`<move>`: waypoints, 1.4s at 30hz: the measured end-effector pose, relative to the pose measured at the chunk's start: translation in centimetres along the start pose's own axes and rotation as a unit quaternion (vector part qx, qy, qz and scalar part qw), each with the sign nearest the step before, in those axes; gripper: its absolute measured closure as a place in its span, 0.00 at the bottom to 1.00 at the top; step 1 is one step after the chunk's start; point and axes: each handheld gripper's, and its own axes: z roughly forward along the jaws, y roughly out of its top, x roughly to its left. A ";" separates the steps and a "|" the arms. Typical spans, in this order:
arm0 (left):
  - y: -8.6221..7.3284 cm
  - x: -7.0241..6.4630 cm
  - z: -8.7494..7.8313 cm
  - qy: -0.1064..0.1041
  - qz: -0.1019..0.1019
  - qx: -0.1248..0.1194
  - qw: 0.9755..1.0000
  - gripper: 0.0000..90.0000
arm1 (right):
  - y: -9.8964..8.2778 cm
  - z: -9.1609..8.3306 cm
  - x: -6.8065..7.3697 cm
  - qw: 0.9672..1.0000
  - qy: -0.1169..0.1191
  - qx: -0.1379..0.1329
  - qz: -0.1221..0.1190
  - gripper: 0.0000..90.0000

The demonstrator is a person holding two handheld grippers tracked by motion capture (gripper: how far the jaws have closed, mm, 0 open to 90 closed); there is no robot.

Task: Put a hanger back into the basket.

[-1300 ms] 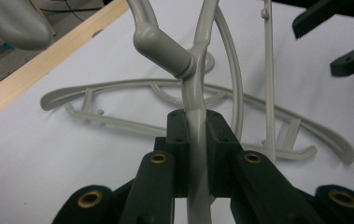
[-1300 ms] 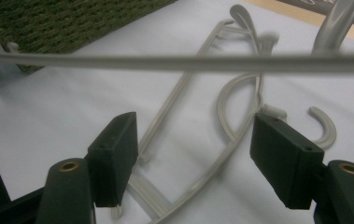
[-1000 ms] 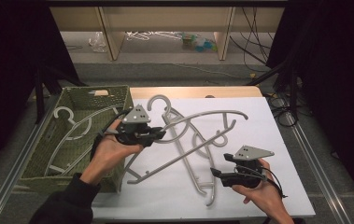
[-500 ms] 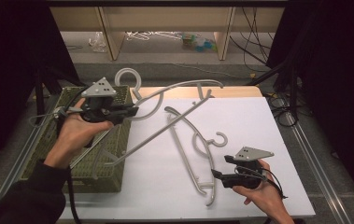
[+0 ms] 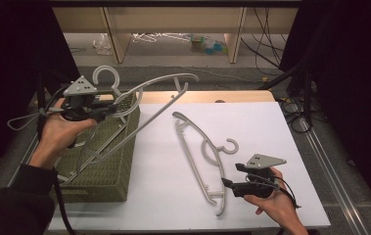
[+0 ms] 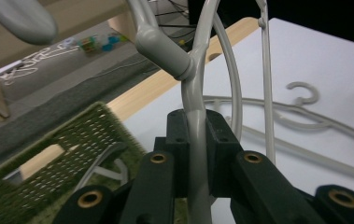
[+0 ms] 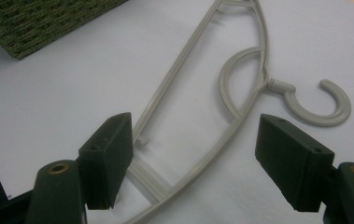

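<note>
A grey plastic hanger [image 5: 166, 95] hangs tilted in the air over the green woven basket [image 5: 104, 181]. My left gripper [image 5: 108, 110] is shut on it. In the left gripper view the jaws [image 6: 197, 144] clamp the hanger [image 6: 189, 70] on its arm just below the neck. A second grey hanger [image 5: 205, 152] lies flat on the white tabletop, hook to the right. My right gripper [image 5: 231, 175] stands open at that hanger's near end. In the right gripper view its pads [image 7: 111, 154] stand wide apart above the hanger [image 7: 240, 93], touching nothing.
The basket [image 6: 48, 154] sits at the table's left side, and part of another hanger [image 6: 104, 158] lies inside it. The white tabletop [image 5: 261, 127] has a wooden strip along its far edge. Behind it are a wooden shelf frame, litter on the floor and cables at the right.
My left gripper has carried its hanger from the middle of the table to the left and up, over the basket. One hanger is left on the table. The right gripper has stayed in place.
</note>
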 end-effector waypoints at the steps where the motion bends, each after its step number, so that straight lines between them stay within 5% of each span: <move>1: -0.2 0.3 0.0 0.008 -0.007 0.001 1.000 0.90 | 0.0 0.0 0.0 1.000 0.001 0.001 -0.001 0.32; 3: -0.6 1.1 0.1 0.012 0.002 0.005 1.000 0.90 | 0.0 0.1 0.0 1.000 -0.001 0.000 0.000 0.32; 10: -2.4 3.3 0.2 0.044 -0.026 0.009 0.999 0.90 | -0.1 0.0 0.0 1.000 0.002 0.007 0.007 0.32; 11: -2.6 3.8 0.1 0.047 -0.014 0.016 0.999 0.90 | -0.1 0.0 0.1 1.000 0.002 0.009 0.011 0.32; 12: -3.0 3.9 0.0 0.055 -0.033 0.018 0.998 0.90 | -0.1 0.0 0.0 1.000 0.003 0.009 0.011 0.32; 16: -4.0 5.1 0.0 0.070 -0.051 0.017 0.996 0.90 | -0.1 0.1 0.0 1.000 0.002 0.010 0.009 0.32; 21: -5.3 6.9 -0.4 0.089 -0.047 0.030 0.994 0.90 | -0.1 0.2 0.0 1.000 0.004 0.012 0.013 0.32; 25: -6.8 8.3 -0.3 0.112 -0.066 0.030 0.991 0.90 | -0.2 0.3 0.0 1.000 0.003 0.010 0.009 0.32; 30: -7.9 8.9 -0.4 0.121 -0.079 0.029 0.989 0.90 | -0.3 0.3 -0.1 1.000 0.002 0.011 0.008 0.32; 42: -10.7 9.6 -0.6 0.127 -0.063 0.075 0.987 0.90 | -0.3 0.5 -0.1 1.000 0.005 0.011 0.007 0.32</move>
